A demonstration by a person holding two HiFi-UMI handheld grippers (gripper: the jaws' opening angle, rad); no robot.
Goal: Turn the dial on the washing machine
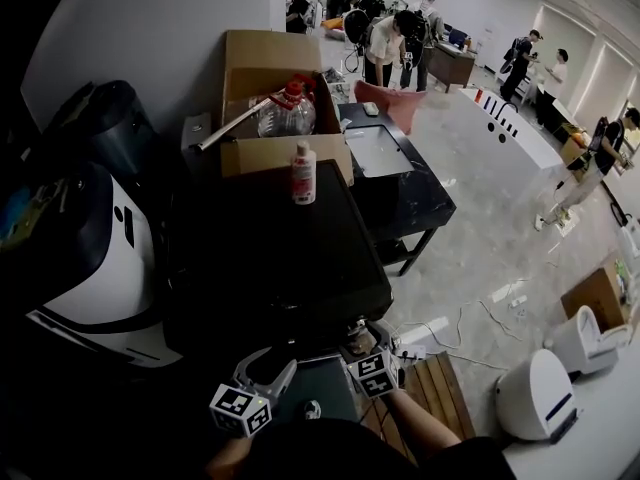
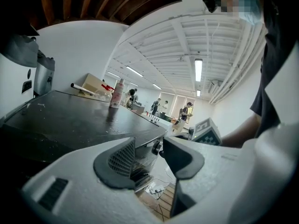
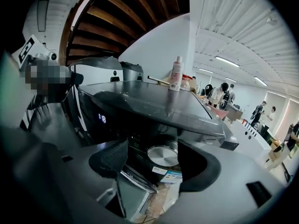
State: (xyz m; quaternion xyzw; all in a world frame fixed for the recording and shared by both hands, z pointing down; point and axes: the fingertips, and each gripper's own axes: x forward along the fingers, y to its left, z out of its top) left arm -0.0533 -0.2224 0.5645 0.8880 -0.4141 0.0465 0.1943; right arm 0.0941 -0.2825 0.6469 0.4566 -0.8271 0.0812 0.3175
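Turn not yet begun: the right claw point(image 3: 153, 149) stands with its jaws apart, lined up on the round silver dial point(image 3: 163, 155) on the front panel of the dark washing machine point(image 1: 270, 258), just under the lip of its flat black lid. In the right gripper view the dial sits framed between the two dark pads point(image 3: 110, 161), but neither pad appears to press on it, so the grip and the twist itself both look to be ahead. The left claw point(image 2: 148, 143) is likewise spread and empty. It is held level beside the machine's front edge, and from the head view it hangs to the left of the right claw and low in the frame. Judged from this, the approach is nearly made, while closing on the dial and rotating it remain. By count: one washing machine, one dial in plain sight, and two claws, each carrying one marker cube. One white bottle with a pink label point(image 1: 303, 173) stands upright on the lid. One open cardboard box point(image 1: 280, 98) holding clear plastic bottles sits behind it, and one low dark tabletop point(image 1: 410, 203) lies beyond the machine. Wooden slats point(image 1: 435, 388) lie on the floor below the claws. Several people stand well apart at the far end of the room, too small to count with certainty.
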